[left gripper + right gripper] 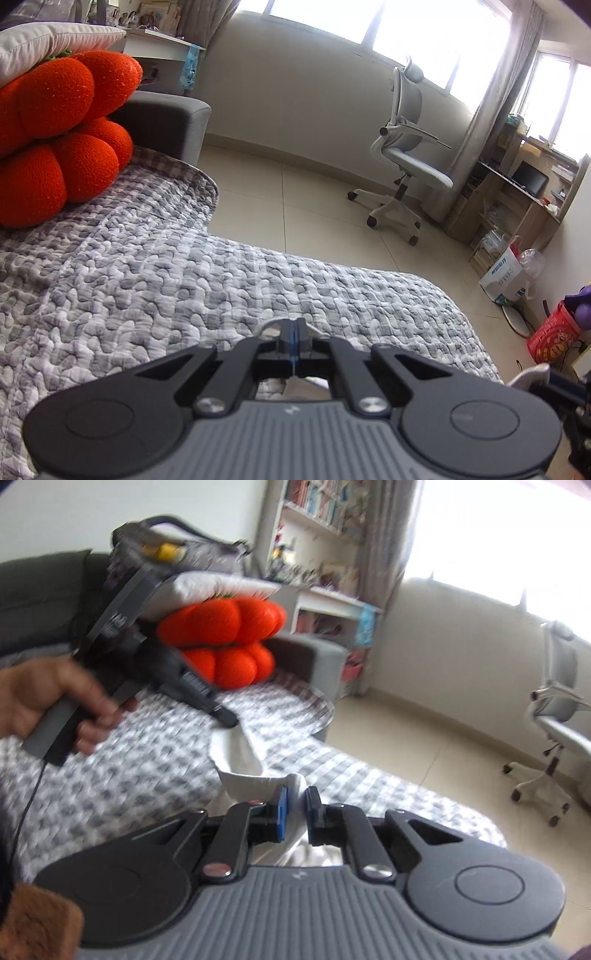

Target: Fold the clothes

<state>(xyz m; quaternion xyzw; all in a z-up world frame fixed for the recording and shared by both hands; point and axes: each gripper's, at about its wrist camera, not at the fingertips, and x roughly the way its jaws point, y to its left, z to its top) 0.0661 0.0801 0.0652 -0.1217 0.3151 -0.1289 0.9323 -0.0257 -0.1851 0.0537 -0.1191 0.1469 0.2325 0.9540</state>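
Note:
A white garment (240, 760) hangs between my two grippers above the grey checked quilt (129, 760). In the right wrist view my right gripper (297, 812) is shut on a fold of it, and the cloth fills the narrow gap between the blue pads. A person's hand (44, 698) holds my left gripper (225, 716) further back, its tip pinching the garment's far end. In the left wrist view the left gripper (294, 328) has its fingers pressed together. A strip of the white garment (295, 387) shows beneath them.
An orange knitted cushion (62, 122) lies under a white pillow (55, 37) at the back left of the quilt (184, 280). Beyond the quilt's edge is tiled floor (295, 192) with a grey office chair (402, 155), a desk shelf (517, 184) and a red bag (554, 336).

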